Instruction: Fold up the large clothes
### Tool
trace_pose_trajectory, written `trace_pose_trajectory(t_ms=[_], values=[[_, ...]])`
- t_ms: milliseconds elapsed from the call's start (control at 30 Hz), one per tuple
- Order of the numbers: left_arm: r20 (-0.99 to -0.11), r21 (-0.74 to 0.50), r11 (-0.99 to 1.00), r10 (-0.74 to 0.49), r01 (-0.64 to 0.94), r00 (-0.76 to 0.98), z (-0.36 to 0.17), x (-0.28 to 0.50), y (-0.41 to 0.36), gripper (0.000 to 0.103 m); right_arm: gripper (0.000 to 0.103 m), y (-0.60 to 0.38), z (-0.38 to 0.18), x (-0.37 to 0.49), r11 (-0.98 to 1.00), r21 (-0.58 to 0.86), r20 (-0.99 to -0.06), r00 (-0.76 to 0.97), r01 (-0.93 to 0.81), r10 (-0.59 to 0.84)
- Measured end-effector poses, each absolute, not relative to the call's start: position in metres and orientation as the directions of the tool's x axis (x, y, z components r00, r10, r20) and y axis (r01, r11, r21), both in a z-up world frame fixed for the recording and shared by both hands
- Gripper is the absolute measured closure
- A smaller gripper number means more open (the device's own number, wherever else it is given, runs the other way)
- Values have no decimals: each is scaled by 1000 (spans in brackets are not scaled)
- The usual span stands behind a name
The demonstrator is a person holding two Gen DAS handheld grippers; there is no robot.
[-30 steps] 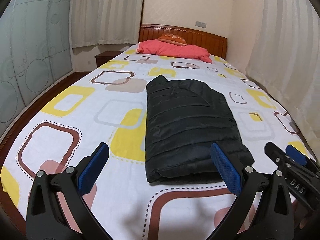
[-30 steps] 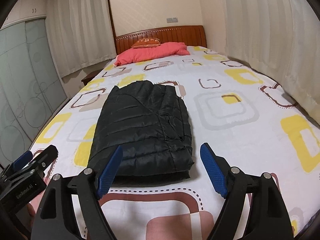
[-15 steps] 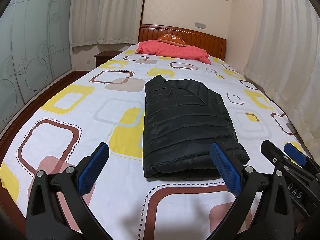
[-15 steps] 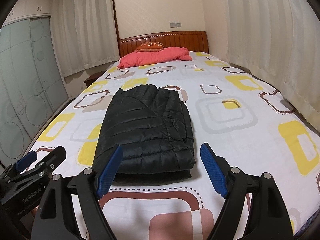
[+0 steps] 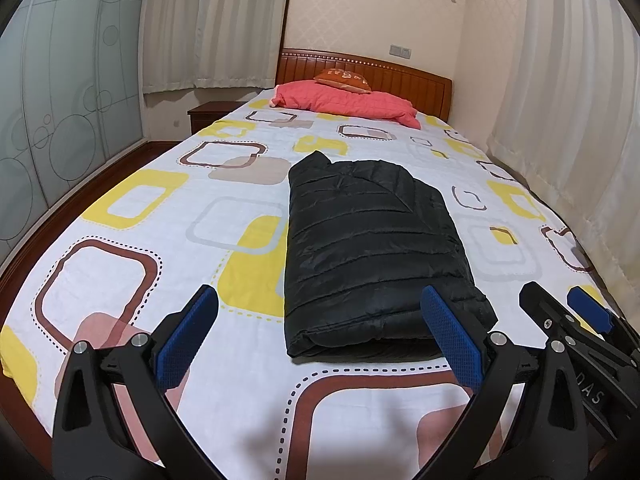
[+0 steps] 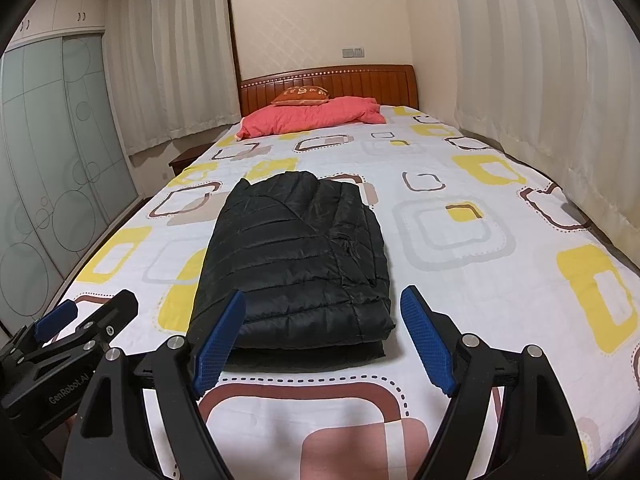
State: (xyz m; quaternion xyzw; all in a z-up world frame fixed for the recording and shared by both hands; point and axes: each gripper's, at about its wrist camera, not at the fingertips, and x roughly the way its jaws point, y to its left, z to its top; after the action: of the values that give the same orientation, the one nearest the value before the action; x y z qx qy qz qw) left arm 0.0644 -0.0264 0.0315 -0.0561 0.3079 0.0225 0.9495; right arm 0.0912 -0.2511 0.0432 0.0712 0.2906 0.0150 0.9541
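A black quilted down jacket (image 5: pixel 372 248) (image 6: pixel 296 264) lies folded into a thick rectangle on the bed, its near edge just beyond both grippers. My left gripper (image 5: pixel 320 336) hovers above the foot of the bed, open, with nothing between its blue pads; its right fingertip overlaps the jacket's near right corner in the view. My right gripper (image 6: pixel 324 336) is also open and empty, held above the jacket's near edge. Each gripper shows at the side of the other's view: the right gripper (image 5: pixel 568 320) and the left gripper (image 6: pixel 92 320).
The bed sheet (image 5: pixel 120 264) is white with yellow and brown squares. A pink quilt (image 5: pixel 348 100) and an orange cushion (image 6: pixel 300 95) lie at the wooden headboard (image 6: pixel 328 80). Curtains (image 6: pixel 540 80) hang close on the right; a nightstand (image 5: pixel 210 114) and sliding glass doors (image 5: pixel 60 100) stand on the left.
Both grippers have drawn back and tilted up slightly, so the jacket sits a little farther off in both views. The jaws have stayed open and the jacket has not moved.
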Motion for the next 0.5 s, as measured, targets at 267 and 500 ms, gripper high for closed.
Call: trace_pose_trajectory(t_ms=[267, 500], values=[[-590, -91, 993, 12, -81, 807, 33, 65, -27, 2, 24, -251, 43, 91, 989, 144, -553, 830, 14, 69], [-592, -90, 993, 12, -81, 806, 33, 67, -28, 2, 24, -250, 43, 91, 989, 145, -554, 830, 13, 70]])
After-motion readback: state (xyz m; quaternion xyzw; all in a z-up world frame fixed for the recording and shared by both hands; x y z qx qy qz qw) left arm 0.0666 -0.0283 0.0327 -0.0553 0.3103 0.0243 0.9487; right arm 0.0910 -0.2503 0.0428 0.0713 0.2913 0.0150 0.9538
